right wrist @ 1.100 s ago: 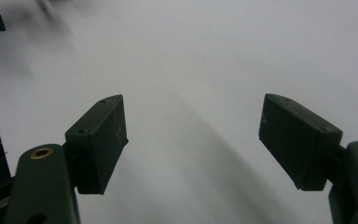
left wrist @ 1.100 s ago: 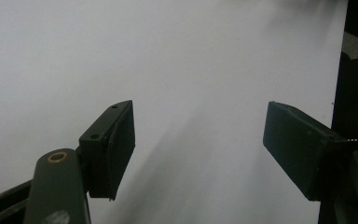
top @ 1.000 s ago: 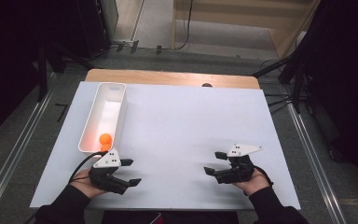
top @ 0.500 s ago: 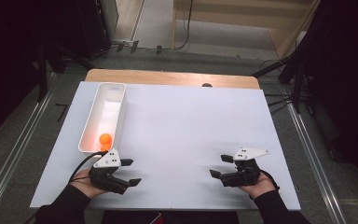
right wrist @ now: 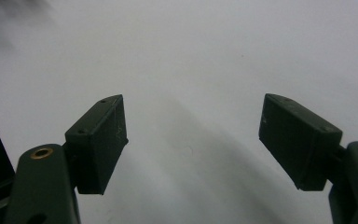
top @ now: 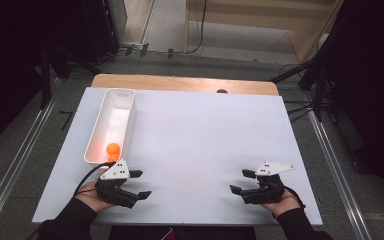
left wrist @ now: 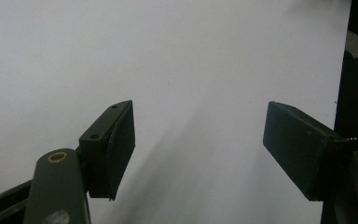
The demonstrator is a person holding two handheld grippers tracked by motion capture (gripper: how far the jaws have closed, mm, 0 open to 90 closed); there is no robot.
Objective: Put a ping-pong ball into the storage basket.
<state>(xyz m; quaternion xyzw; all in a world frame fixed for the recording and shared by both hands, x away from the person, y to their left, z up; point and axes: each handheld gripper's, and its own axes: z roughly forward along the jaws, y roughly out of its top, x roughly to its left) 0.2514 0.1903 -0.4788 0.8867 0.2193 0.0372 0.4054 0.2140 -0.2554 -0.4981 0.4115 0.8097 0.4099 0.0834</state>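
White tray (top: 96, 134) runs near-to-far — both grippers (top: 139, 184) (top: 239, 181) gape wide, holding nothing.

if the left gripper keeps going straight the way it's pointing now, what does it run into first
Probably nothing. The left gripper is open and empty and points right across the bare white table. The white bin with the orange ball lies off that line, beyond its back end.

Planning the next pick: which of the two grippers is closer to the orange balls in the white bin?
The left gripper. It sits just below the near end of the white bin, where the orange balls lie; the right gripper is far across the table.
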